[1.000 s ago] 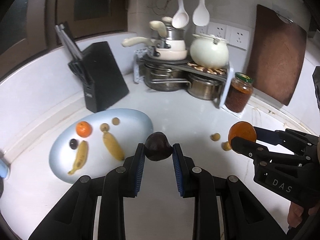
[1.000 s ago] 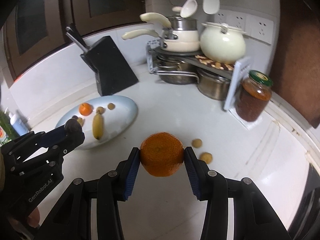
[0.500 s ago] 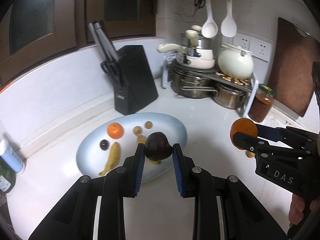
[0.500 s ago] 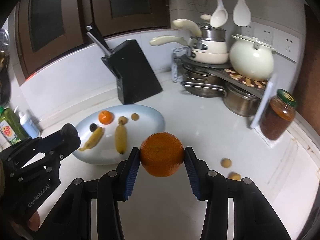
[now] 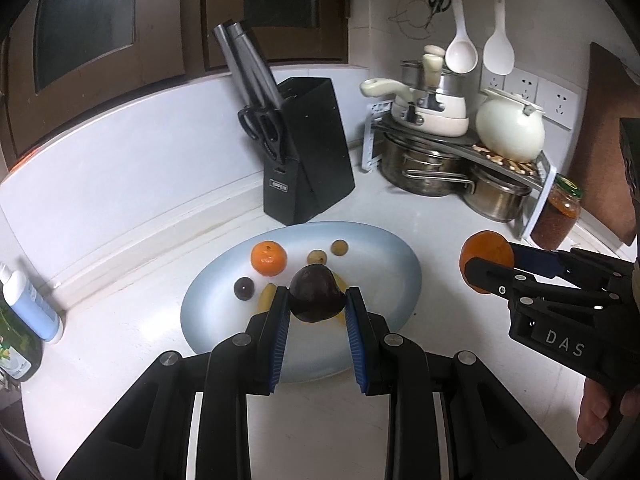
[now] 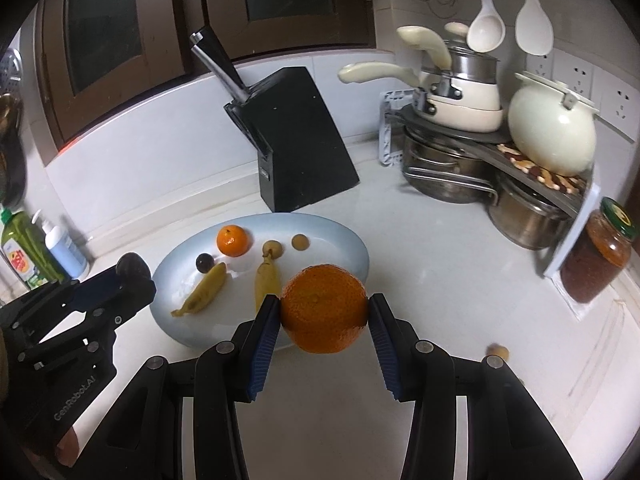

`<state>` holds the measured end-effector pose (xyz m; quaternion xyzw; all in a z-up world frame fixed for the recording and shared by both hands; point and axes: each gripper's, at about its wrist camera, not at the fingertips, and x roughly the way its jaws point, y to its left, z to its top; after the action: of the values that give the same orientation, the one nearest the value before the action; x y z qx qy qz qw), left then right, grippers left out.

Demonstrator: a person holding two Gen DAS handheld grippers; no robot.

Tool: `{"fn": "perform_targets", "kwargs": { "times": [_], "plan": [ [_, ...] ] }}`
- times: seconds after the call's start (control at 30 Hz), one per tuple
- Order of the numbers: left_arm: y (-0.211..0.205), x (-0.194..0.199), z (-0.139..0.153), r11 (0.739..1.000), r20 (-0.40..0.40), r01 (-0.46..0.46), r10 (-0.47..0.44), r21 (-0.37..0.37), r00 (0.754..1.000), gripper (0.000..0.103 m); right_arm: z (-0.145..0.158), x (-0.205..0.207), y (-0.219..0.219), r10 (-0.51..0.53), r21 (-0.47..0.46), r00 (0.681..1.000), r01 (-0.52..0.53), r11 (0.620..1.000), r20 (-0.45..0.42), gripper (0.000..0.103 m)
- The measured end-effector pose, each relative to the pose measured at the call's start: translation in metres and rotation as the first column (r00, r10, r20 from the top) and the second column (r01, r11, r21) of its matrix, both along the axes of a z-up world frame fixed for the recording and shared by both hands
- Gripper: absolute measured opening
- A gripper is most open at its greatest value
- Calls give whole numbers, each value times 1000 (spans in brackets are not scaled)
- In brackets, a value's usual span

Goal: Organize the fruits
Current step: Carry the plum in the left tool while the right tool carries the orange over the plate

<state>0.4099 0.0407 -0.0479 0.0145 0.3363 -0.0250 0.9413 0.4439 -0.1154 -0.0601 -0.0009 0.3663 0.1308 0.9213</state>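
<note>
**Both fruits carried in over the blue plate**

Since a second ago both grippers have swung toward the plate [image 5: 404, 276]: it sat off to the left in each wrist view then, and now lies straight ahead under the fingers. The two small round fruits on the bare worktop [image 6: 420, 264] have slid out of the left view; one small fruit [image 6: 497, 351] shows at the right view's lower right.

The left gripper [image 5: 317, 312] is clenched on a dark purple fruit [image 5: 316, 294], held above the plate's near half. The right gripper [image 6: 324, 314] grips a large orange [image 6: 323, 307] above the plate's near right rim.

Readable writing: "DAS" on the right gripper's body in the left view, "GenRobot.AI" on the left gripper's body in the right view. The knife block [image 5: 306, 160] bears a small label too fine to read.

On the plate: one small orange [image 6: 233, 240], one dark round fruit [image 6: 204, 262], two bananas [image 6: 206, 290], two small brown fruits [image 6: 300, 242]. Two white ladles [image 5: 461, 54] hang on the wall; one jar [image 6: 596, 260] stands by the pot rack
</note>
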Motion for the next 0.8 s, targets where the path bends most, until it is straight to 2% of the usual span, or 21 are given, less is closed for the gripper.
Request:
{"fn": "perform_targets", "kwargs": {
  "times": [0.47,0.8],
  "plan": [
    [14,44,-15,1000,-52,-17,17,0,999,28,-15,53,25,42,-8,998,-42,999,-39,46],
    [19,76,-37,1000,-111,-26,26,-3,993,28,-31,89,33,56,-24,996,-58,998,-76,46]
  ]
}}
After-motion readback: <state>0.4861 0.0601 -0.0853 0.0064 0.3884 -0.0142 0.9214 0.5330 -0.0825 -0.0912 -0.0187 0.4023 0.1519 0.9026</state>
